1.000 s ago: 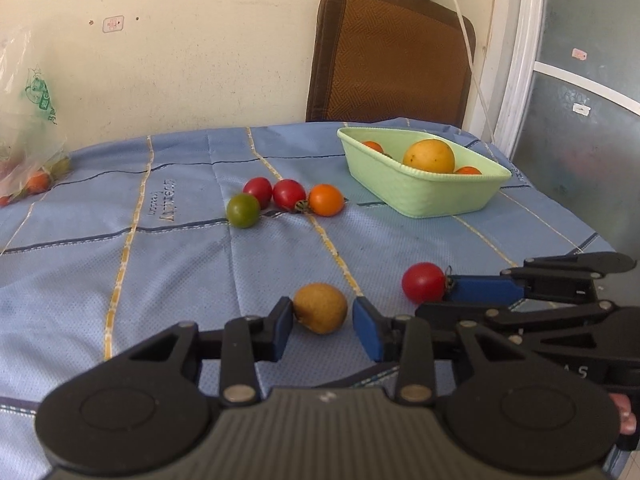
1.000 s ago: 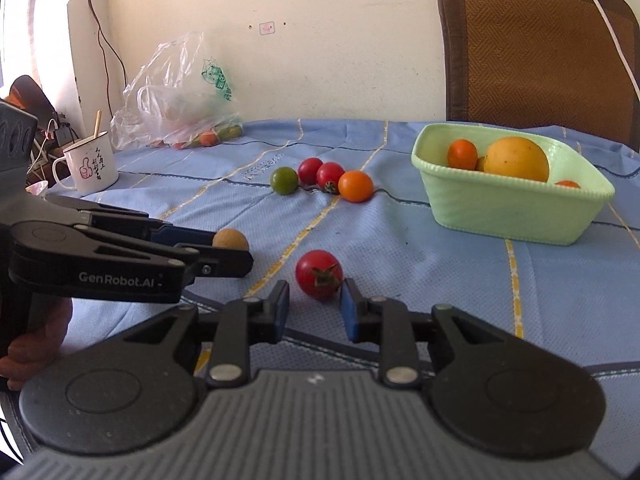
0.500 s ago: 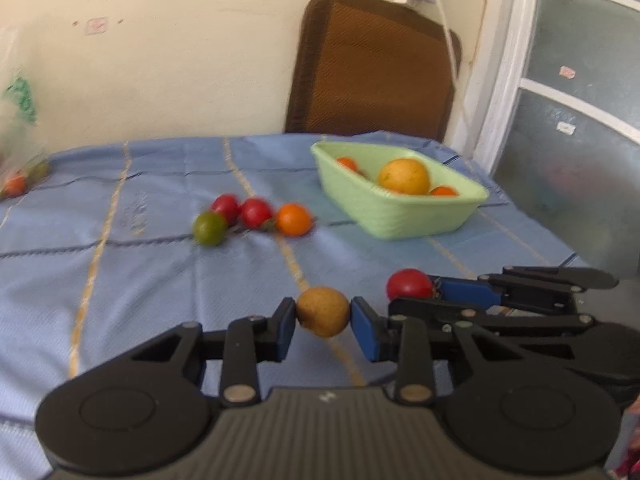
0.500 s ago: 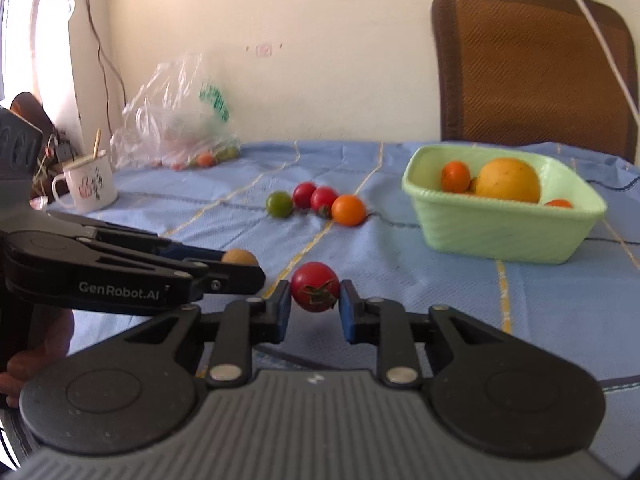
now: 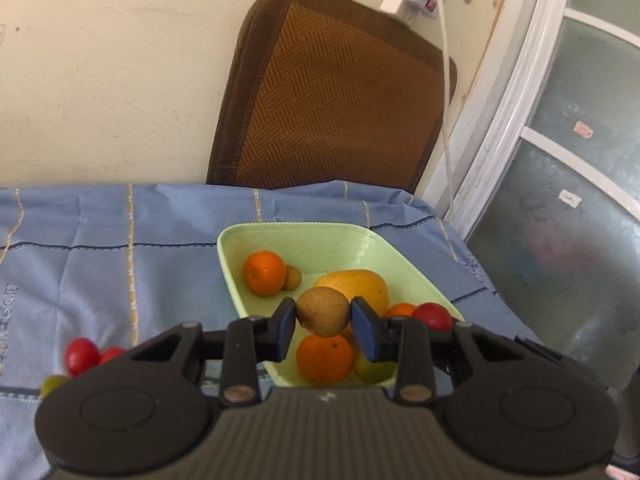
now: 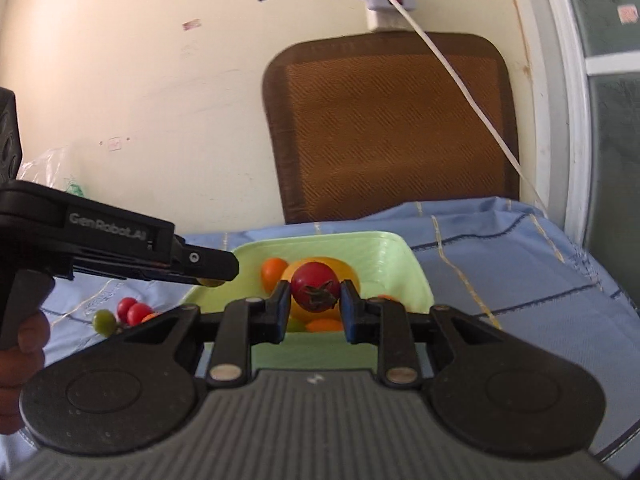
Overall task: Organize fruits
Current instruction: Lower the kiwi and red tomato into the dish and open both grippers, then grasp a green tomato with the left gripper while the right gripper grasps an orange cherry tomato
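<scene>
My left gripper [image 5: 323, 322] pinched a small brown fruit [image 5: 323, 311] between its blue pads, lifted off the cloth above the near end of the green basket [image 5: 384, 245]. My right gripper [image 6: 314, 303] was clamped on a red tomato [image 6: 315, 286], stem toward the camera, raised over the same basket's near rim. Inside the basket lay a large yellow fruit [image 5: 360, 282], two oranges [image 5: 264, 273] and a few smaller pieces. On the blue tablecloth [image 5: 100, 280] to the left sat two red tomatoes [image 6: 133, 311] with a green one [image 6: 104, 321] just beside them.
</scene>
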`<state>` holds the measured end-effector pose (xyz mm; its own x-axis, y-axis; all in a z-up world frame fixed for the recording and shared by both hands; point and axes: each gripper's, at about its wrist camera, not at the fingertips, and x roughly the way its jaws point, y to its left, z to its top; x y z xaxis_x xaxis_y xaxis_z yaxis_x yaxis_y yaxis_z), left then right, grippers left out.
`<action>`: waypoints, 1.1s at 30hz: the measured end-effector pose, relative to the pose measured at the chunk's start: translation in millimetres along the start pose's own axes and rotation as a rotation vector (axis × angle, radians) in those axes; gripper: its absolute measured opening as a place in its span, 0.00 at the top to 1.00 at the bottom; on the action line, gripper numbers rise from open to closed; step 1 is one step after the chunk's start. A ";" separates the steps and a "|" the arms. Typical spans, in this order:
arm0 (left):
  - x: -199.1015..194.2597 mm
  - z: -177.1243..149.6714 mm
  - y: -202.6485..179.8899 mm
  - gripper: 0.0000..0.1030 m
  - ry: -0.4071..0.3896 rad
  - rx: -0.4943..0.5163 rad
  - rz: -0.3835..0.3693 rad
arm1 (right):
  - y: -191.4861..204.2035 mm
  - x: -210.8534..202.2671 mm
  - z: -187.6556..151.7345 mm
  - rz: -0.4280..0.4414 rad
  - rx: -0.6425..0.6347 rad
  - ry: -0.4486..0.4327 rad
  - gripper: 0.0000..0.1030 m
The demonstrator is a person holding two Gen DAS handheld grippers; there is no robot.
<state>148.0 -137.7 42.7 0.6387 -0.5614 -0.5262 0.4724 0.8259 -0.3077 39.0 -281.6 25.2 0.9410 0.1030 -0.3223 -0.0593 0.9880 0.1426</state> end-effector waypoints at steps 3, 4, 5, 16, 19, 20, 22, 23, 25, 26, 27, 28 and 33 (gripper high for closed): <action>11.2 -0.8 -0.8 0.69 0.011 -0.005 0.009 | -2.8 2.7 -1.7 -0.008 0.003 0.009 0.71; 12.6 -2.0 -1.2 0.66 0.011 -0.006 0.010 | -1.2 2.6 -1.6 -0.014 -0.006 0.004 0.70; 12.6 -3.0 -1.5 0.64 0.009 -0.008 0.010 | 0.2 2.3 -2.1 -0.022 -0.013 0.000 0.65; -87.7 -13.6 60.6 0.64 -0.174 -0.110 0.079 | -5.0 -14.5 -4.5 -0.042 0.001 -0.099 0.61; -107.4 -29.1 90.8 0.63 -0.173 -0.124 0.191 | -1.8 -19.3 -3.8 0.000 0.003 -0.135 0.61; -110.0 -34.1 98.8 0.63 -0.163 -0.125 0.219 | 1.3 -20.7 -3.5 0.033 -0.001 -0.136 0.61; -110.0 -41.2 107.9 0.63 -0.146 -0.128 0.243 | 9.5 -21.9 -3.5 0.122 0.003 -0.110 0.61; -106.9 -43.3 111.0 0.63 -0.133 -0.133 0.238 | 15.1 -21.6 -3.9 0.174 0.007 -0.084 0.61; -100.5 -47.0 113.6 0.63 -0.107 -0.130 0.214 | 32.0 -20.8 -6.5 0.262 -0.012 -0.029 0.61; -95.8 -48.2 112.7 0.63 -0.096 -0.117 0.209 | 43.3 -20.0 -8.1 0.286 -0.047 -0.003 0.61; -89.2 -49.3 111.2 0.61 -0.082 -0.104 0.210 | 56.1 -18.7 -9.7 0.299 -0.096 0.021 0.61; -83.7 -50.3 110.2 0.60 -0.067 -0.094 0.211 | 67.9 -16.2 -11.0 0.302 -0.145 0.045 0.61; -66.5 -52.7 106.0 0.62 -0.007 -0.055 0.246 | 107.5 8.3 -10.1 0.277 -0.352 0.113 0.61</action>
<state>123.6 -10.1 3.3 0.7344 -0.3434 -0.5854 0.2684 0.9392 -0.2142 37.1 -173.3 28.4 0.8330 0.3608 -0.4194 -0.4310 0.8985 -0.0830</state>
